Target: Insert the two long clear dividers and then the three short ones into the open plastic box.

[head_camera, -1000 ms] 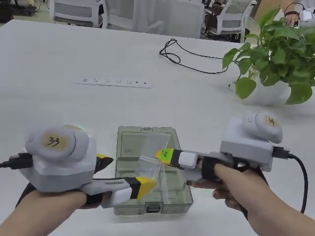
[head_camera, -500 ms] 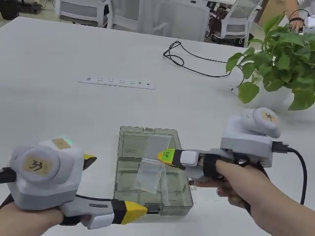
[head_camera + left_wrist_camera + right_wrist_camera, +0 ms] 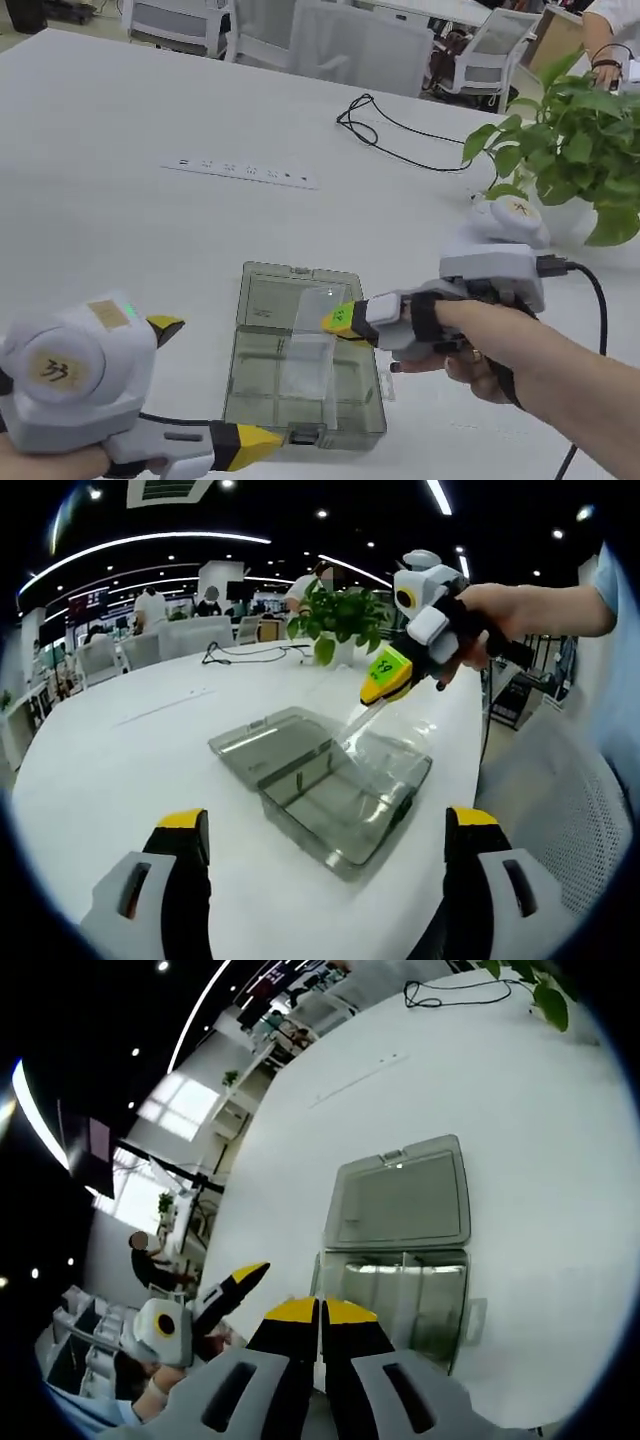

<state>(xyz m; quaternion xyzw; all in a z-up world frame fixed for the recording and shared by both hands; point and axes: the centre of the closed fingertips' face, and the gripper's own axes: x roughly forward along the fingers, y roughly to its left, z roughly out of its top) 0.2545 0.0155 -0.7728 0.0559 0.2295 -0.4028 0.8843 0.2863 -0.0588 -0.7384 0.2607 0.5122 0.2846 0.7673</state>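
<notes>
Your right gripper (image 3: 338,320) pinches 1 clear divider (image 3: 308,360) by its upper edge, lowered into the open plastic box (image 3: 238,405) near the front edge of the bench. Your left gripper (image 3: 207,385) stands wide and empty beside the box. I think some partitions are seated already, but I cannot count them. The divider is thin and glassy.

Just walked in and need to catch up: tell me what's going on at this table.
A person is working with two handheld grippers. The right gripper is shut on a clear divider and holds it over the open plastic box, with the divider's lower edge apparently down in the tray. The left gripper is open and holds nothing, by the box's near left corner. The box lid lies flat on the white table.
</notes>
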